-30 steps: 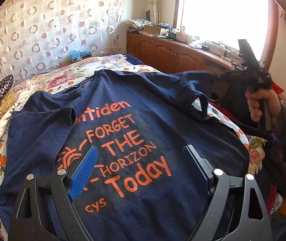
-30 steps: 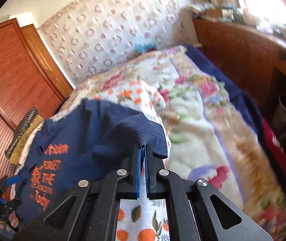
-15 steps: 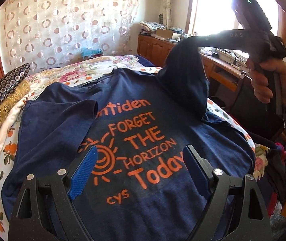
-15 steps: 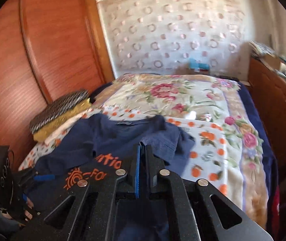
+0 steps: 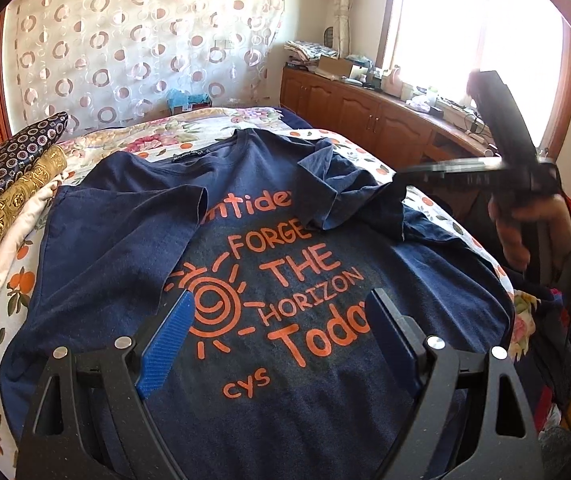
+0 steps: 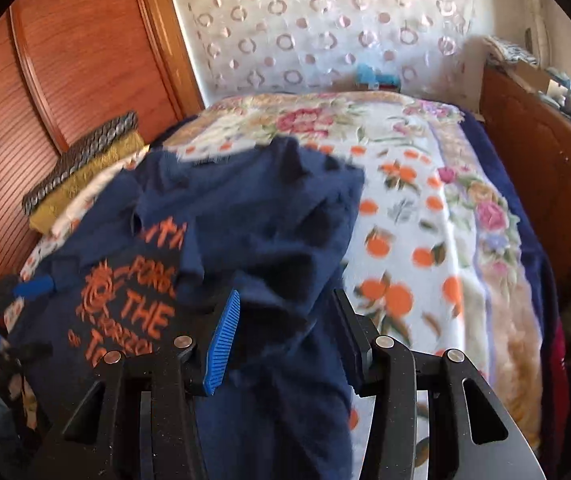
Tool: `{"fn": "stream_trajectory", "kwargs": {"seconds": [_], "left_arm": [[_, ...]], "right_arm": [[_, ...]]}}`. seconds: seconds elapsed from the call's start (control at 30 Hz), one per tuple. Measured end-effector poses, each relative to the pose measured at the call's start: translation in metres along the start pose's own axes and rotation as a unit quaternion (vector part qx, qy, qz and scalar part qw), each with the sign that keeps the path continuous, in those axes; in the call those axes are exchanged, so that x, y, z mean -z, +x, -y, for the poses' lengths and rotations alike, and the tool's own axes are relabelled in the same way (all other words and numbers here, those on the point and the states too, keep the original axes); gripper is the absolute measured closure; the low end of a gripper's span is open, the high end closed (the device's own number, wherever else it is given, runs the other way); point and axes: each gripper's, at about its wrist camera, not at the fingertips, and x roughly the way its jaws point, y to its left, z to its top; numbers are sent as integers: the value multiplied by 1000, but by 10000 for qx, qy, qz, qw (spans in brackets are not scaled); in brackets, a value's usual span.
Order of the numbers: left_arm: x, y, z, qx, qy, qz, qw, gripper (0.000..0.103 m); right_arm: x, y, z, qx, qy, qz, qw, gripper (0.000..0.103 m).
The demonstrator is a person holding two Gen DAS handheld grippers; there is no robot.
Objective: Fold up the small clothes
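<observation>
A dark blue T-shirt (image 5: 285, 280) with orange words on it is lying flat on the bed (image 6: 425, 208), print side up, close to the bed's near edge. The bed is wearing a blanket with flowers and oranges. A stack of folded cloths (image 5: 9, 184) is sitting beside the shirt, on the side by the wooden wardrobe (image 6: 65, 80). One sleeve is already lying over the shirt's front on that same side. The other sleeve (image 5: 349, 188) is flopping in a lumpy bunch across the top of the shirt, near the neck hole. The left gripper (image 5: 281, 340) is hanging just above the bottom of the shirt with its jaws wide apart, and it is holding nothing. The right gripper (image 6: 289, 336) is opening its jaws now, with blue cloth hanging loose between them, and the pads are not pinching it. The shirt looks soft, light and floppy, so it will bend anywhere and wrinkle fast. It is not slippery and it cannot break. A good place to pinch it is likely an edge, like the sleeve hem, the shoulder seam or the bottom hem, so only one layer is coming up.
</observation>
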Motion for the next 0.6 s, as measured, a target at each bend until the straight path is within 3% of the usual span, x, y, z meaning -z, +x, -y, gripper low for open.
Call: {"fn": "stream_trajectory", "kwargs": {"seconds": [0.2,0.27,0.33,0.5,0.6], "left_arm": [[1,2,-5,-38,-68,-23,10000,16],[1,2,-7,-48,-92,-13,9999,16],[2,1,-10,-66,-121,-7,9999,16],[2,-2,-17,-113,-203,30,9997,16],[0,-4,-19,-127,-245,59,9996,16]], "right_arm": [[6,17,3,7,6,-194,9998,55],[3,23,3,31,27,-164,9999,71],[1,24,4,-69,75,-89,9999,93],[1,11,-25,-753,-181,96,9970,96],[7,10,-44,-875,-440,6,9952,95]]}}
